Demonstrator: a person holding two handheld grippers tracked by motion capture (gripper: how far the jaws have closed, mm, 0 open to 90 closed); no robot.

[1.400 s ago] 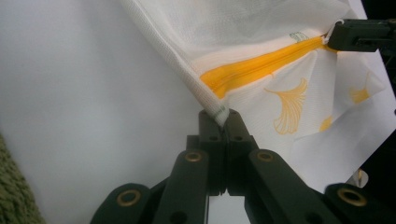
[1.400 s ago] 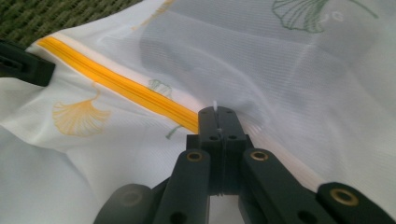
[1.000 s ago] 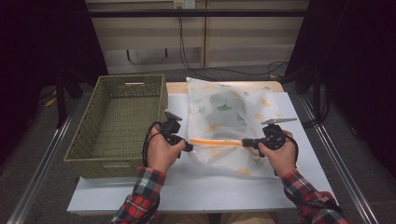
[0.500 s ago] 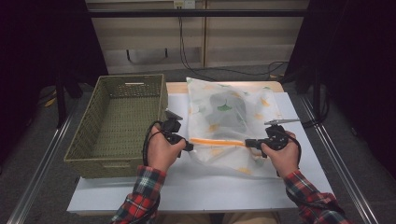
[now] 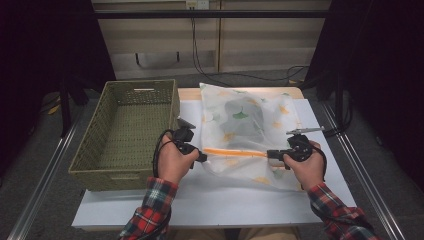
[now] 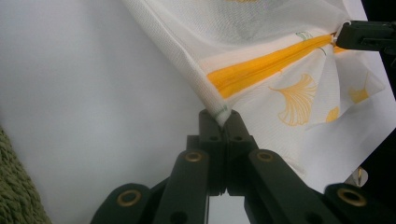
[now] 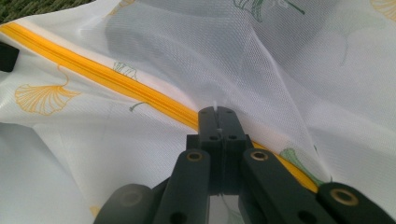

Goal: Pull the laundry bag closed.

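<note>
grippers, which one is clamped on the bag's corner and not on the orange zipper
The left gripper: it pinches the corner seam of the white mesh laundry bag. The right gripper grips at the zipper.

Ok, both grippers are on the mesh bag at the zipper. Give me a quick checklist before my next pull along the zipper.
1. Left gripper clamped on the mesh bag at its corner seam: ok, jaws shut on the fabric.
2. Right gripper clamped at the orange zipper: ok, jaws shut there; whether on the slider tab or on cloth, cannot tell.
3. Zipper stretched straight between the grippers: ok.
4. Zipper closed along the visible stretch: ok in both gripper views.
5. Dark item inside the bag away from the zipper line: ok.
6. Green basket out of the pull path: ok, beside the bag.
</note>
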